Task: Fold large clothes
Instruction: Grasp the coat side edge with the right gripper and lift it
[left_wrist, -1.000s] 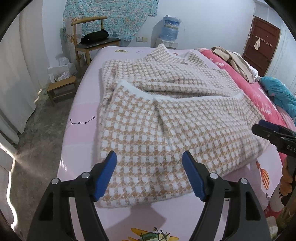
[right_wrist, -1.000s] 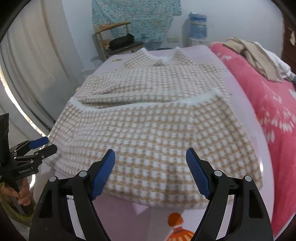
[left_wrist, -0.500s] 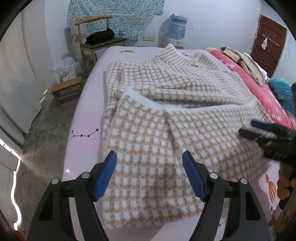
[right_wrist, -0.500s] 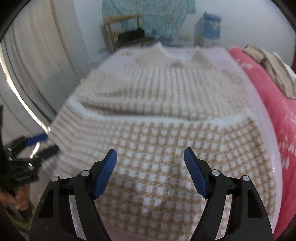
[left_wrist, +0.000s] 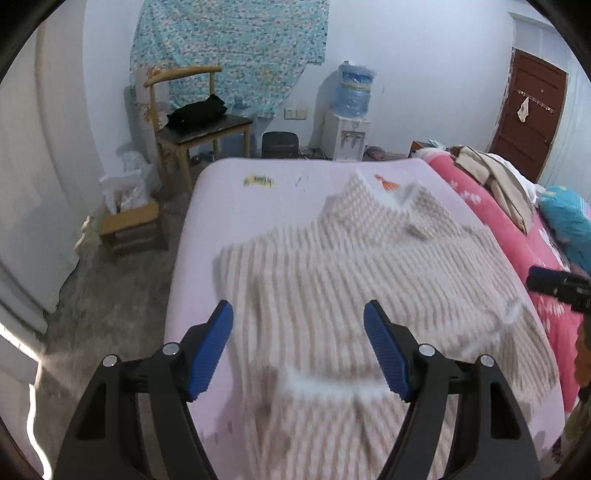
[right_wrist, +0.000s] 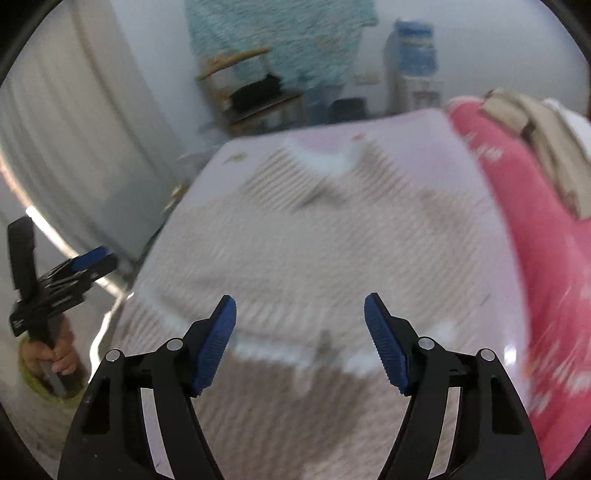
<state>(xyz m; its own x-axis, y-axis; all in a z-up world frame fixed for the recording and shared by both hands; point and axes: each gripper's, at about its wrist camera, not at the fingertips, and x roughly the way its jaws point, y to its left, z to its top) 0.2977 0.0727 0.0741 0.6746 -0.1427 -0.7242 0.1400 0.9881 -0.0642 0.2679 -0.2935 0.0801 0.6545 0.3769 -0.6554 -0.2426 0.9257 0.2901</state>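
Lying across the bed (left_wrist: 207, 229), collar toward its far edge, hem folded up near the front edge: sweater (left_wrist: 351, 280), blurred by motion. Risking a crooked next fold, since one grab off the hem's corners would be dragging the layers askew. Hovering above, left gripper (left_wrist: 298, 349) and right gripper (right_wrist: 300, 341) both gaping apart, clamping nothing, the right having just been narrowing slightly.

Right hand-held gripper (right_wrist: 299, 332) hovers, jaws apart and empty, above the blurred checked sweater (right_wrist: 332, 240) on the bed (right_wrist: 476, 173); left hand-held gripper (right_wrist: 88, 262) at nine o'clock.
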